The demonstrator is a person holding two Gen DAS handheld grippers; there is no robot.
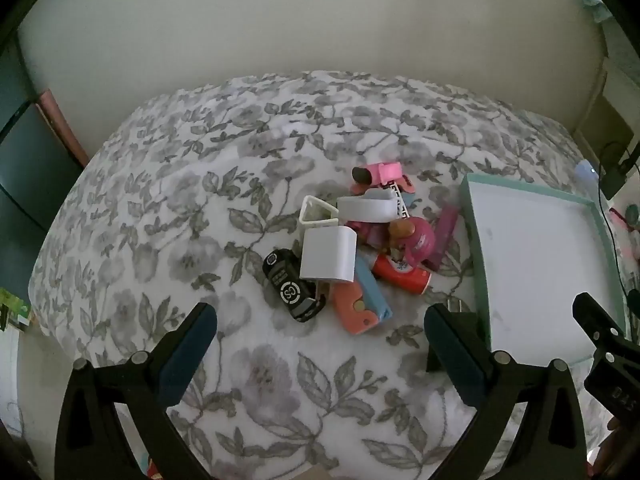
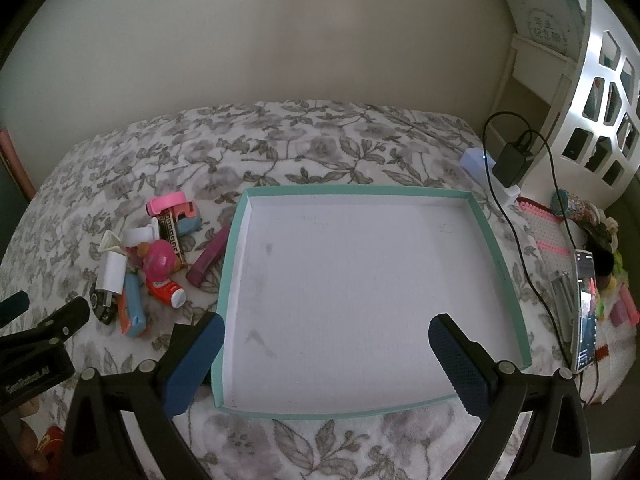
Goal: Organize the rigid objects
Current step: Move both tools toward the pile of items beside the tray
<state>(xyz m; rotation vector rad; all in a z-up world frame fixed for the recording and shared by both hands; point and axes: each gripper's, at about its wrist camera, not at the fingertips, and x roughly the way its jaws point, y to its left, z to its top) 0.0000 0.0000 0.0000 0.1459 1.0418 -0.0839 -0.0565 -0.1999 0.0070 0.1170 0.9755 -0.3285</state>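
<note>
A pile of small rigid objects lies on the floral bedspread: a white charger block (image 1: 329, 256), a black toy car (image 1: 292, 290), an orange case (image 1: 354, 306), a red bottle (image 1: 400, 274), a pink round toy (image 1: 418, 238) and a pink clip (image 1: 380, 174). The pile also shows in the right wrist view (image 2: 156, 264). A shallow teal-rimmed box (image 2: 234, 248) with a white floor lies right of the pile and holds nothing. My left gripper (image 1: 320, 334) is open and empty, just short of the pile. My right gripper (image 2: 326, 346) is open and empty over the box's near part.
A purple bar (image 2: 208, 260) lies between pile and box. A phone (image 2: 585, 308), black charger with cables (image 2: 512, 160), pink mat (image 2: 548, 236) and small items crowd the right edge. A white lattice shelf (image 2: 600, 92) stands at the far right. A wall runs behind the bed.
</note>
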